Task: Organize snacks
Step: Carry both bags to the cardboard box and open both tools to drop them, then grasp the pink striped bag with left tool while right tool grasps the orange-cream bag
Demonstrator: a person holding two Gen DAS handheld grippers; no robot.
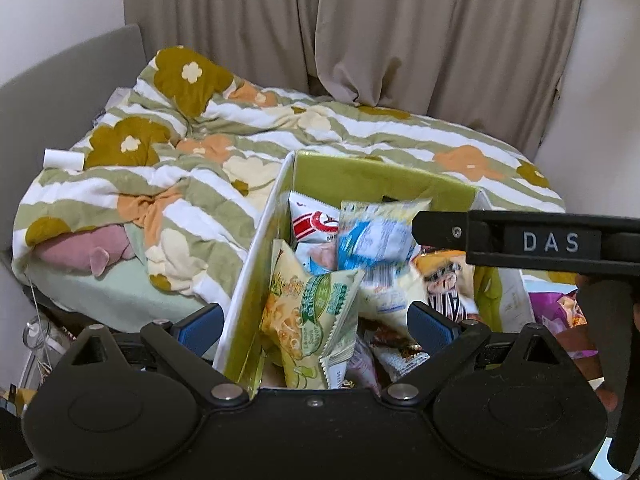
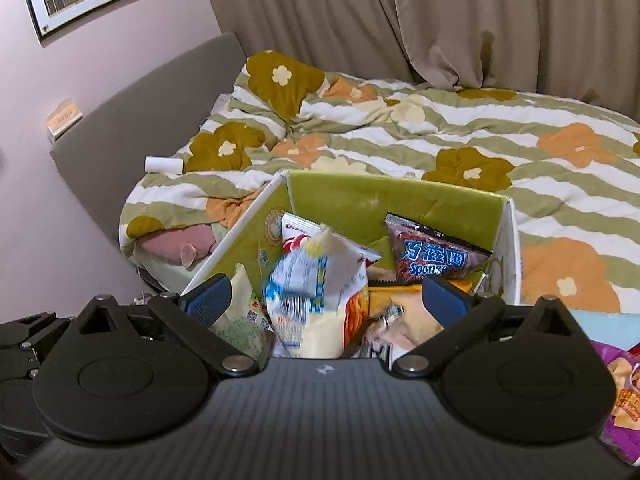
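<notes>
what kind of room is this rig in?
Most likely a bedroom: a bed with a flowered quilt and grey headboard, drawn curtains behind it. The snack box sits at the bed's edge.

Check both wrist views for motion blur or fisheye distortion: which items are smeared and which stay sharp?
Left wrist: the blue-and-yellow packet is smeared, the lemon-flavour bag sharp, dark corners vignetted. Right wrist: the same packet is blurred, the Sponge packet crisp, the headboard bowed.

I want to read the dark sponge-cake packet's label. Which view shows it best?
The right wrist view: the dark packet stands unobstructed against the green box's back wall. In the left wrist view I cannot make it out.
</notes>
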